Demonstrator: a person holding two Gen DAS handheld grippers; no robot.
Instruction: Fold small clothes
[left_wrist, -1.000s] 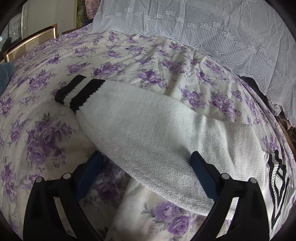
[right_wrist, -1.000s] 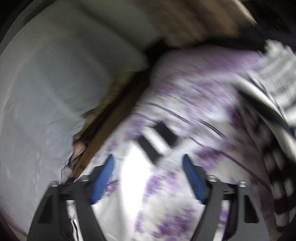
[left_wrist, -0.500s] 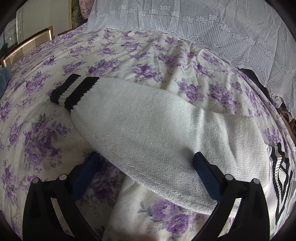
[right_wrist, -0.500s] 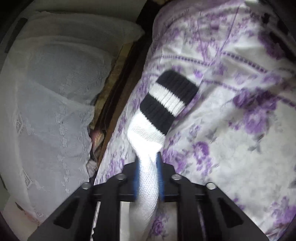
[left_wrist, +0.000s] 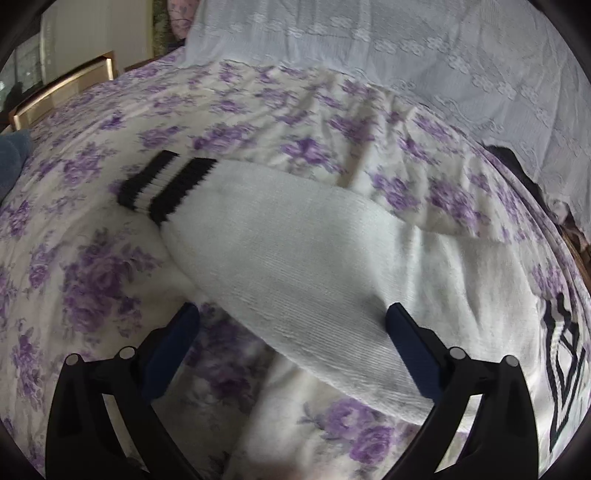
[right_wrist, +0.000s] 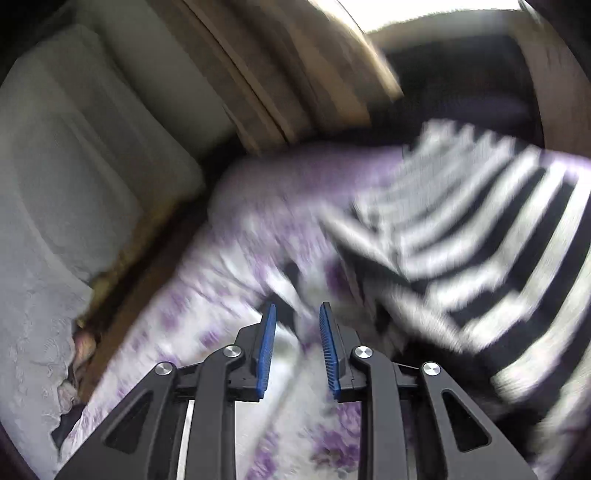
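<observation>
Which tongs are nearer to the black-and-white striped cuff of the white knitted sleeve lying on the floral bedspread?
Left. The left tongs are open over the white knitted sleeve, whose striped cuff lies just ahead. The right tongs show only blur, no such cuff clearly.

floral bed (left_wrist: 258, 110), white sweater (left_wrist: 314, 266) on it

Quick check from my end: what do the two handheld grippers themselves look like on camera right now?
Both look alike: the left gripper and the right gripper have matte black angular linkage arms with triangular cut-outs, round silver pivot pins, and two flat fingers faced with blue pads, ribbed on the right one. No cables, markings or sleeves show.
</observation>
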